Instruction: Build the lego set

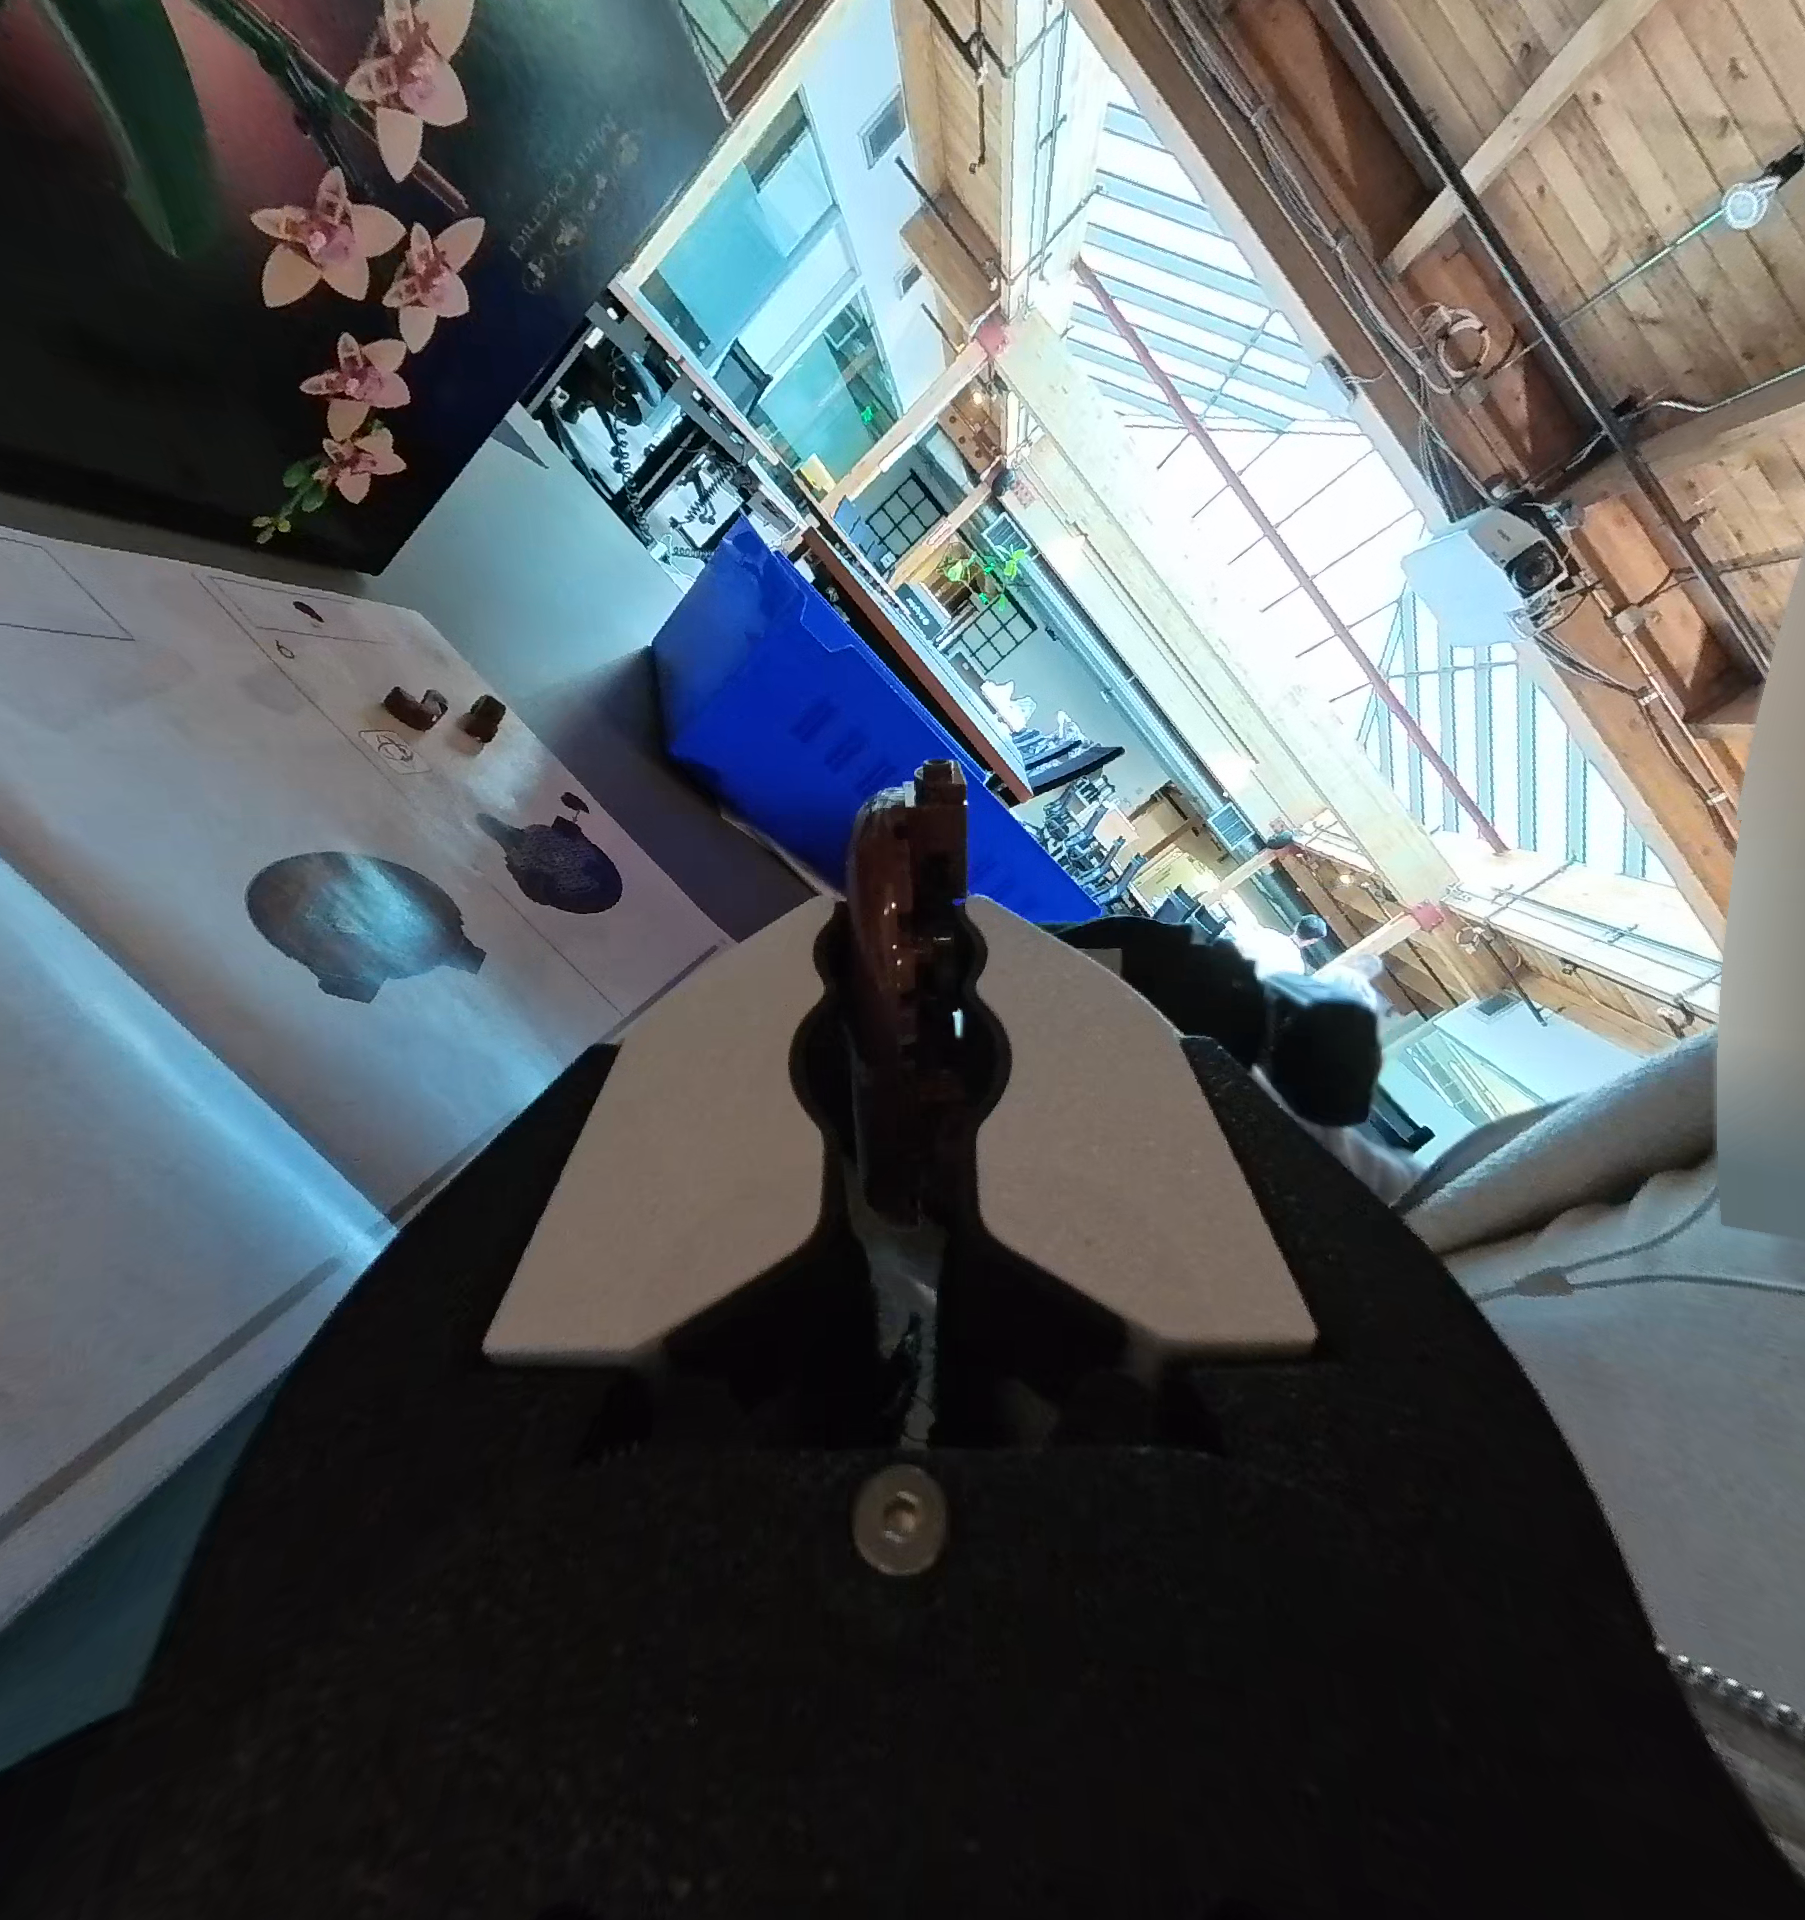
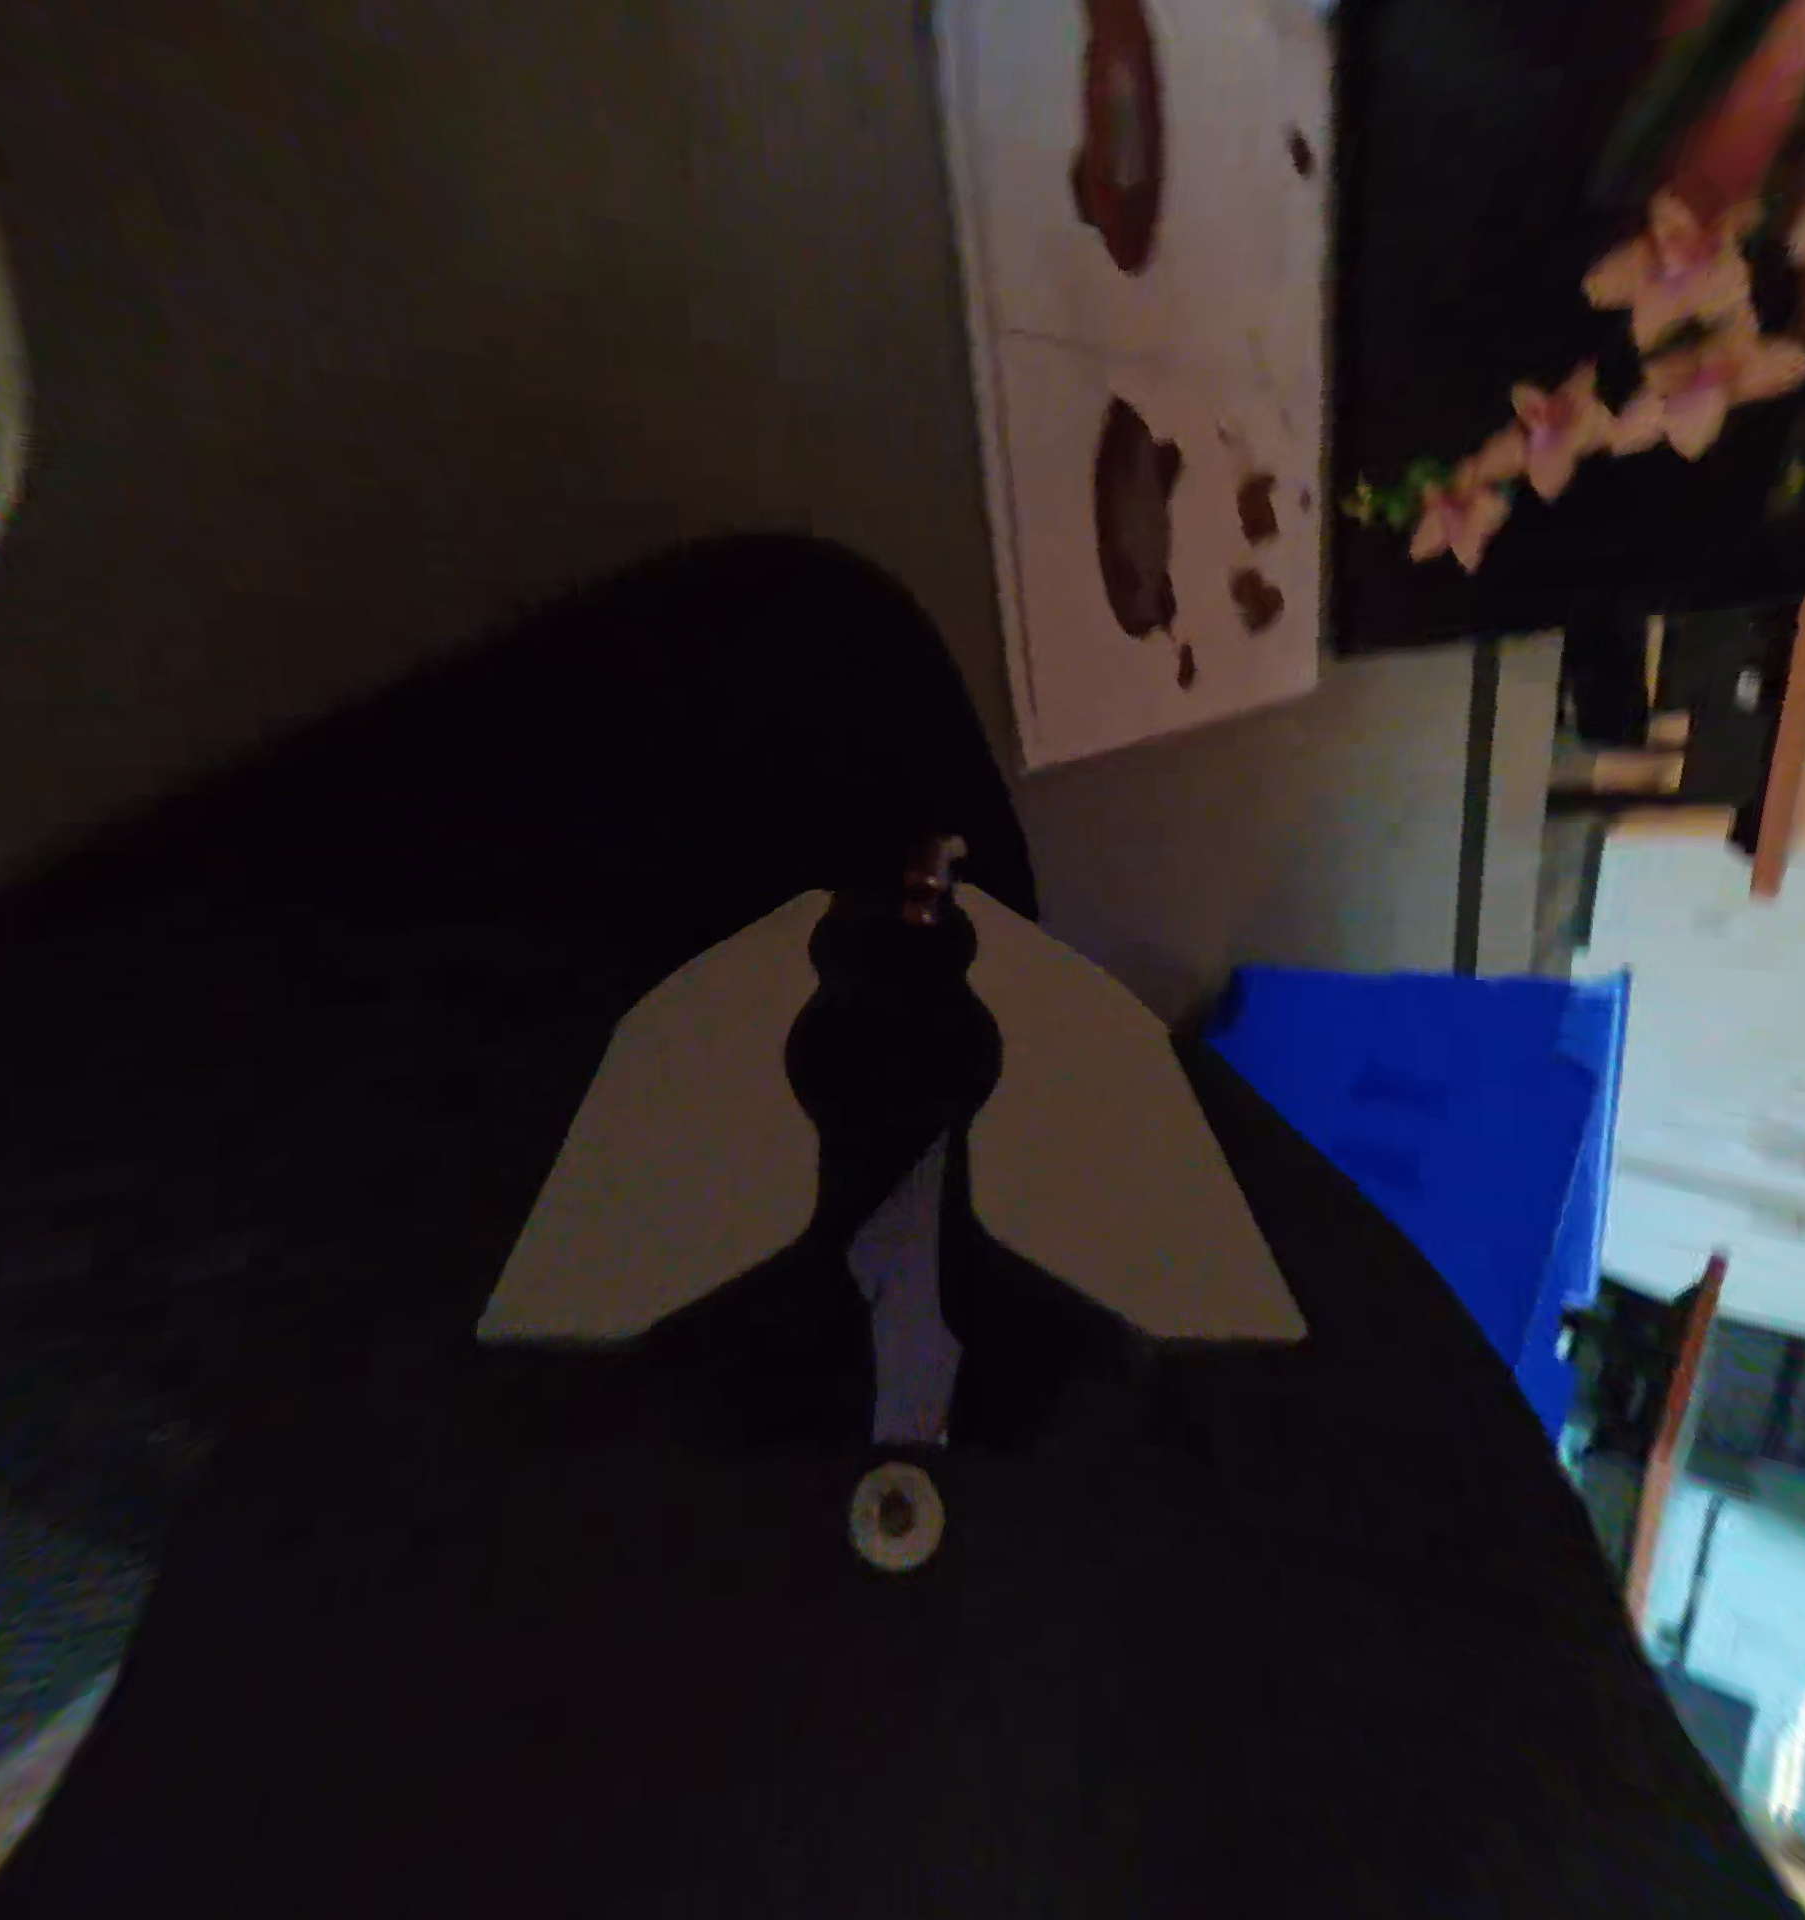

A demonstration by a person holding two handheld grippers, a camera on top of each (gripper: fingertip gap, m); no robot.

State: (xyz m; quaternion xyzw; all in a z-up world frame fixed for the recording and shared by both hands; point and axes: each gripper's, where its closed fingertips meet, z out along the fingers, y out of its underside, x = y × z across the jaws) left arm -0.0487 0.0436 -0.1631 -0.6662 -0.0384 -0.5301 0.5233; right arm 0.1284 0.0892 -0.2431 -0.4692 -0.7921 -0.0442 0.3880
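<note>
My left gripper is shut on a dark brown brick assembly that stands out past its grey fingers, held in the air. In the blurred, dark right wrist view, my right gripper is close behind the left gripper's black body. A small brown piece sits at its fingertips. I cannot tell whether its pads press on it. Two small loose brown bricks lie on the open instruction booklet.
A dark box with an orchid picture stands behind the booklet, which also shows in the right wrist view. A blue bin stands beyond the grey table. A person's light sleeve and a thin cable are at the right. Some 20 centimetres of space lies between my two pairs of fingers.
</note>
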